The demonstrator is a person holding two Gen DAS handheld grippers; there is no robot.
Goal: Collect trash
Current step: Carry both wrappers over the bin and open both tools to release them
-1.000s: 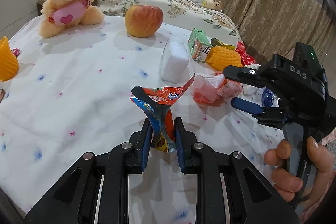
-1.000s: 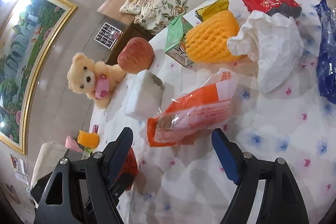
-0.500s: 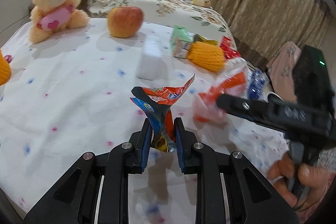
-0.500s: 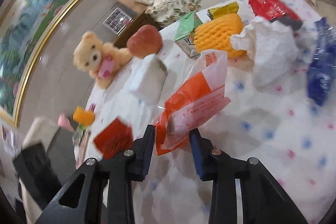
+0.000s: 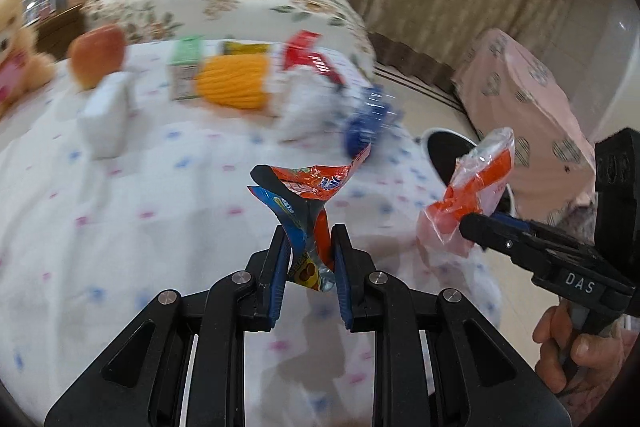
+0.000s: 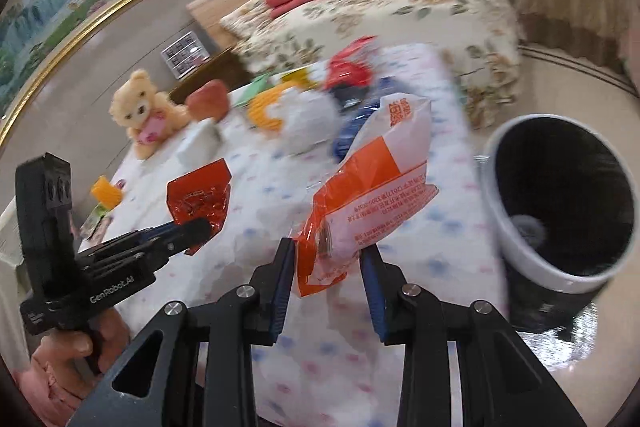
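Note:
My left gripper is shut on a crumpled red and blue snack wrapper, held above the white dotted tablecloth. My right gripper is shut on an orange and clear plastic bag, lifted off the table near its right edge. In the left wrist view that bag hangs in front of the trash bin. The bin, white outside and black inside, stands on the floor to the right of the table. In the right wrist view the left gripper carries the red wrapper.
On the table lie a white tissue wad, a blue wrapper, a red packet, a yellow foam net, a green carton, a white block, an apple and a teddy bear. A bed stands behind.
The right gripper closed on the orange bag and lifted it off the table. Both grippers swung right towards the table edge, and the bin came into view.

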